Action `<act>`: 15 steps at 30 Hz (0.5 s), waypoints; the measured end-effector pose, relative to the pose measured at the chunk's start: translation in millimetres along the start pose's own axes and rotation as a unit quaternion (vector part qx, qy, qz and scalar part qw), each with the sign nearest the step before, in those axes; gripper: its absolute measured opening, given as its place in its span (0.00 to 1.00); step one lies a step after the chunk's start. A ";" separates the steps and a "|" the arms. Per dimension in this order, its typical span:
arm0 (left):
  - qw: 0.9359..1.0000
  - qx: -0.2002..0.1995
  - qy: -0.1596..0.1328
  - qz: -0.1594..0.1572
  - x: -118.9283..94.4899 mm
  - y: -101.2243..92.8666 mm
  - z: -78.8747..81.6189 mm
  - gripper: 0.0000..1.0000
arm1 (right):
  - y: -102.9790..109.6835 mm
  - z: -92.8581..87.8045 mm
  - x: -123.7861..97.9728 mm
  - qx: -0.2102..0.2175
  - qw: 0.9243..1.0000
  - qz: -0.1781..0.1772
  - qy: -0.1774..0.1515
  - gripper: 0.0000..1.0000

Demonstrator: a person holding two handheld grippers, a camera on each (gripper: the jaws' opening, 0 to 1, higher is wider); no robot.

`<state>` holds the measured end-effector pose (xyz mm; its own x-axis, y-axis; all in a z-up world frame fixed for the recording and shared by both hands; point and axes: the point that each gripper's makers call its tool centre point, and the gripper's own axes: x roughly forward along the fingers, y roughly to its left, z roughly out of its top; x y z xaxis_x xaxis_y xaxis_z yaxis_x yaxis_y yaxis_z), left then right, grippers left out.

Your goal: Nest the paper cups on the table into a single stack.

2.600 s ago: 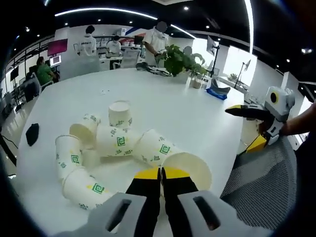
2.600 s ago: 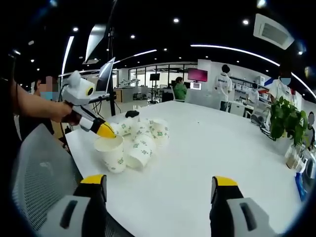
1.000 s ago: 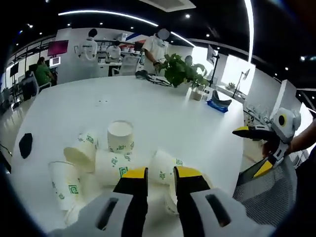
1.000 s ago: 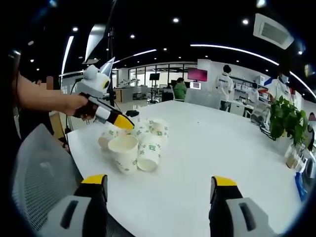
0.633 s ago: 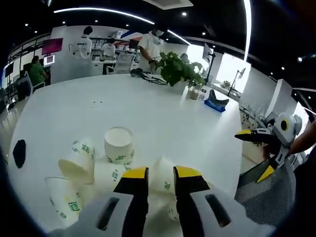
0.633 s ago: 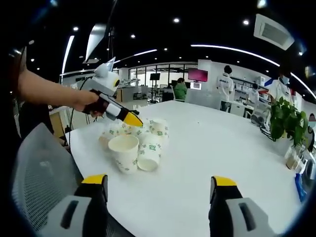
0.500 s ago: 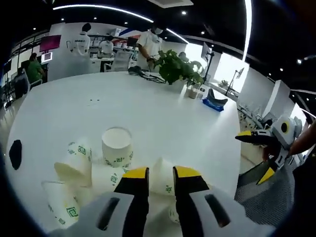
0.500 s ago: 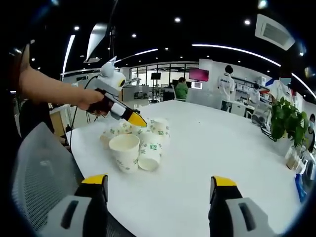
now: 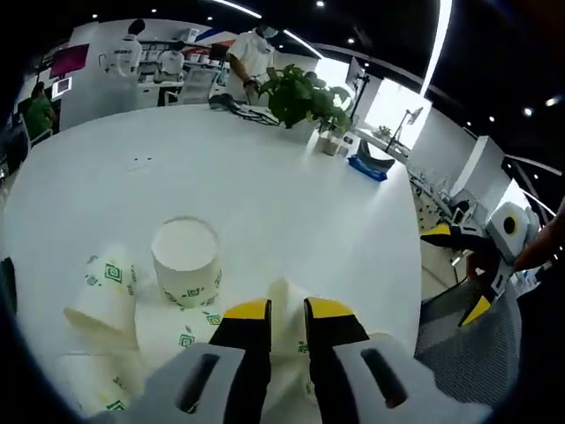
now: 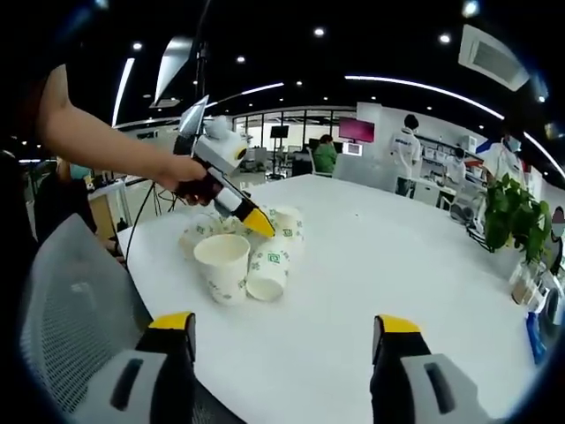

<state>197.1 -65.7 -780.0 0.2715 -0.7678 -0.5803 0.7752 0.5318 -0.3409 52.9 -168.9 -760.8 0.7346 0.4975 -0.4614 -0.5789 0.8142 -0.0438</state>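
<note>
Several white paper cups with green logos lie in a pile on the white table (image 9: 291, 194). One cup (image 9: 184, 261) stands upright; others (image 9: 101, 291) lie on their sides. My left gripper (image 9: 287, 309) hovers low over the pile, open by a narrow gap, and the base of a lying cup (image 9: 287, 296) shows between its tips. From the right gripper view, the left gripper (image 10: 260, 223) points down at the cups beside an open-mouthed cup (image 10: 222, 265) and a lying cup (image 10: 267, 269). My right gripper (image 10: 285, 324) is wide open at the near table edge, holding nothing.
A potted plant (image 9: 300, 93) and a blue item (image 9: 371, 163) sit at the table's far side. A grey mesh chair (image 10: 71, 300) stands at the near edge. The right gripper (image 9: 459, 269) and the hand holding it are off the table's right. People stand in the background.
The left gripper let go of the cup rim it pinched, opened slightly, and moved forward and lower over the pile. The right gripper stayed put, open.
</note>
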 end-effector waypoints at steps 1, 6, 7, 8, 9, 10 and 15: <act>1.000 0.003 0.003 -0.001 1.1 0.0 -0.8 0.08 | 0.1 0.1 0.1 0.001 1.000 0.000 0.000 0.82; 1.000 -0.009 0.005 -0.011 7.0 -1.4 2.4 0.04 | 0.2 0.9 -0.2 0.001 1.000 -0.002 0.002 0.82; 1.000 -0.010 0.005 -0.011 8.1 -2.4 2.0 0.04 | 0.2 0.9 -0.2 0.002 1.000 -0.002 0.002 0.81; 1.000 -0.013 0.004 -0.013 9.3 -2.8 2.2 0.04 | 0.1 1.0 -0.2 0.002 1.000 -0.003 0.002 0.81; 1.000 -0.015 0.004 -0.014 10.1 -2.8 2.2 0.03 | 0.1 1.1 -0.2 0.002 1.000 -0.003 0.002 0.81; 1.000 -0.018 0.004 -0.015 10.6 -3.9 2.2 0.03 | 0.1 1.2 -0.2 0.002 1.000 -0.003 0.002 0.81; 1.000 -0.020 0.002 -0.020 11.3 -6.8 3.3 0.00 | -0.8 1.3 -0.4 0.003 1.000 -0.005 0.002 0.81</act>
<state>196.7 -79.2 -781.8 0.2386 -0.7869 -0.5691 0.7623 0.5148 -0.3922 53.5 -169.3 -759.4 0.7384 0.4888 -0.4646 -0.5700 0.8205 -0.0427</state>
